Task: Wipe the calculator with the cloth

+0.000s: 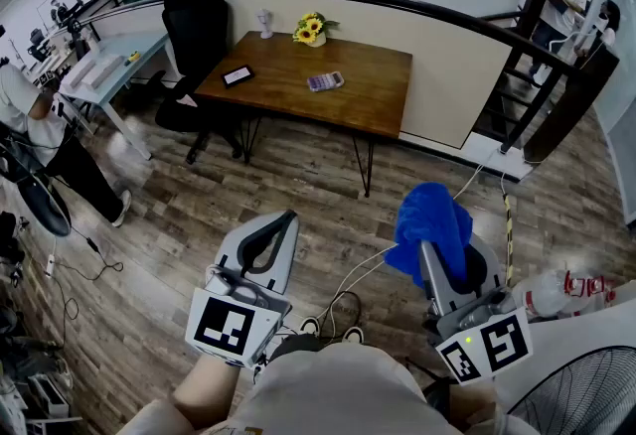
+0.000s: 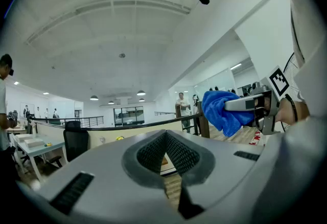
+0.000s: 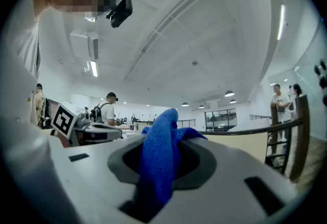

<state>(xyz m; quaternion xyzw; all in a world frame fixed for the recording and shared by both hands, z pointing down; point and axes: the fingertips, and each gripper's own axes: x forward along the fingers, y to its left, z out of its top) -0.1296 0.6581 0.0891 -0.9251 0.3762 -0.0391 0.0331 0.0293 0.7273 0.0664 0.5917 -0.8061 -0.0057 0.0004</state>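
**First spotter:** Your right claw (image 1: pixel 437 246) is clenched on the blue cloth (image 1: pixel 429 217). The cloth bunches over the tips and hangs down between the jaws in the right gripper view.

**Second spotter:** Your left claw (image 1: pixel 289 217) is clenched too, but on nothing. In its own view the pads meet at the tip, with only a thin sliver of gap lower down.

**First spotter:** You hold both claws low over the wooden floor (image 1: pixel 248 185). In the head view the left one is at seven o'clock and the right one at five, side by side but apart.

**Second spotter:** The calculator (image 1: pixel 325 80) is at twelve o'clock from you. It lies flat on the brown worktop (image 1: pixel 373 90), well apart from both claws and from the cloth.

**First spotter:** On that same worktop you have a dark flat device (image 1: pixel 237 75) at nine o'clock of the calculator. The sunflowers (image 1: pixel 311 28) stand at eleven o'clock of it, near the back edge. A small white figure (image 1: pixel 264 23) stands just at their nine o'clock.

**Second spotter:** A black office chair (image 1: pixel 196 26) stands at the worktop's ten o'clock corner. In your left gripper view, the right claw and its cloth show at three o'clock.
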